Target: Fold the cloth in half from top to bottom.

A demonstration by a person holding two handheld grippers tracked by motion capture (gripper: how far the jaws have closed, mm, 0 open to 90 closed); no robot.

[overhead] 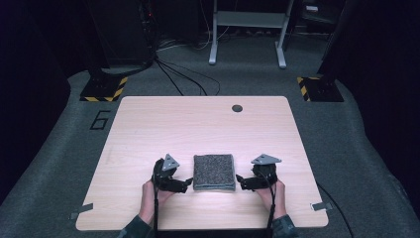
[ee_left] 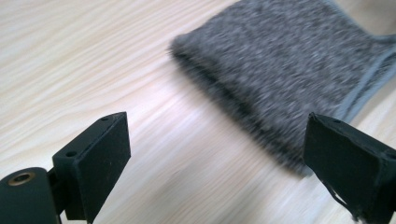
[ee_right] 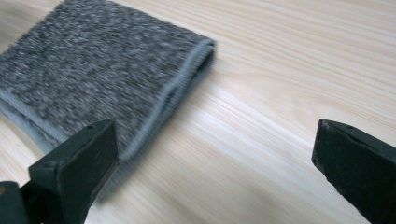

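**Op A:** High view first. I see the folded grey cloth point(overhead: 214, 172) low in the centre of the frame, flat on the wooden table point(overhead: 148, 129), between my two tools. My left gripper point(overhead: 186, 183) sits just beside its left edge, my right gripper point(overhead: 241, 181) just beside its right edge, neither touching it as far as I can tell.

**Op B:** How do you expect it to handle?

**Op A:** Light and soft, I judge; a fuzzy pile, several layers stacked, so it will sag and the layers may slide apart if I pinch only the top one. Not fragile, not slippery.

**Op B:** Orientation?

**Op A:** Nearly square here, edges roughly parallel to the table's. I can't name a clear long axis from above.

**Op B:** Left gripper view?

**Op A:** The cloth point(ee_left: 285, 60) fills the upper right of the frame. Its thick folded edge runs diagonally from upper centre down to the lower right. My jaws stand wide apart with nothing between them but bare tabletop.

**Op B:** And the right gripper view?

**Op A:** The cloth point(ee_right: 93, 70) lies in the upper left, a pale stitched hem point(ee_right: 173, 93) running down its side. Jaws again wide apart, clamped on nothing; the hem corner sits just behind the left jaw.

**Op B:** Where would you grip?

**Op A:** At the corners, pads taking in the whole stack.
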